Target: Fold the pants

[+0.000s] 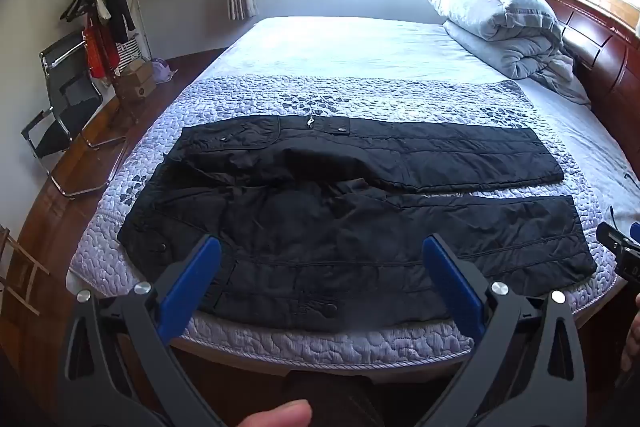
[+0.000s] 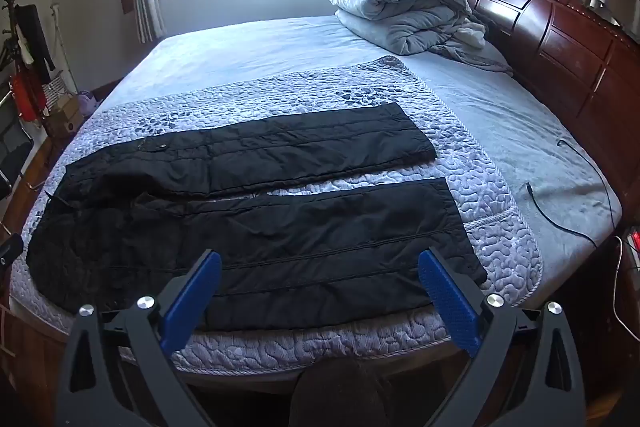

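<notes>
Quilted lilac bedspread (image 1: 360, 95) covers the near part of the bed, black pants (image 1: 360, 195) lie flat on it, legs running rightward and slightly apart, while the left gripper (image 1: 320, 247) and right gripper (image 2: 318, 261) hover above, jaws spread wide, empty.

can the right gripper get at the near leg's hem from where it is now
Probably yes. The right gripper is open and hangs over the near leg, with nothing lying on the cloth between it and the hem. The quilt beside the hem is bare too.
</notes>
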### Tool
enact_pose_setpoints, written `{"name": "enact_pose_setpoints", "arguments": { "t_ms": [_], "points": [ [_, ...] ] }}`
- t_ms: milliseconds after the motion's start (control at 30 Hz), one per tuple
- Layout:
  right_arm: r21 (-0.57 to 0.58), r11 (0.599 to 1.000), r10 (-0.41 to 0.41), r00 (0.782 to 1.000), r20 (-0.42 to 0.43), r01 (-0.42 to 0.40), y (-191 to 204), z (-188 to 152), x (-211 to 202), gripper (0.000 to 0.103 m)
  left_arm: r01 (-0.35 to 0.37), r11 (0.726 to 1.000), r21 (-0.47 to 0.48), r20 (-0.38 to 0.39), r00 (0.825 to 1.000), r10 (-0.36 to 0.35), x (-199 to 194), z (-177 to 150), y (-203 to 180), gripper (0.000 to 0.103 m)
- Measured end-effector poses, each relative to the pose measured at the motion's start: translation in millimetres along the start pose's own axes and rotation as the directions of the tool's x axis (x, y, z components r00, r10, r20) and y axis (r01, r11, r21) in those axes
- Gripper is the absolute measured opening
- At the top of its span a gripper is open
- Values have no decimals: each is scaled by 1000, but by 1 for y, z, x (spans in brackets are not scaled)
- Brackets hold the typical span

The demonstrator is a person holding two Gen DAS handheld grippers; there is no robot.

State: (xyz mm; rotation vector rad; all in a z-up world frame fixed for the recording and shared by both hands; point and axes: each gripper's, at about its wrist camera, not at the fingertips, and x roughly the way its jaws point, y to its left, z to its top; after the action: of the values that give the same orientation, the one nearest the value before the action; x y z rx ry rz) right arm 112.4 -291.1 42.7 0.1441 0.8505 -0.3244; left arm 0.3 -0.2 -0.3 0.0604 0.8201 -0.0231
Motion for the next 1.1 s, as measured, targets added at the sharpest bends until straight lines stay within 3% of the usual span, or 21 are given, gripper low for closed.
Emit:
{"name": "enact_pose_setpoints", "arguments": {
  "t_ms": [433, 1100],
  "points": [
    [2, 1000, -4, 1000, 3, 4, -2, 1, 0, 100, 27, 999, -25, 22, 999, -27, -3, 1, 1, 101],
    [9, 1000, -6, 1000, 7, 6, -7, -1, 0, 100, 10, 1000, -1, 21, 1000, -10, -4, 3, -1, 100]
  ]
}}
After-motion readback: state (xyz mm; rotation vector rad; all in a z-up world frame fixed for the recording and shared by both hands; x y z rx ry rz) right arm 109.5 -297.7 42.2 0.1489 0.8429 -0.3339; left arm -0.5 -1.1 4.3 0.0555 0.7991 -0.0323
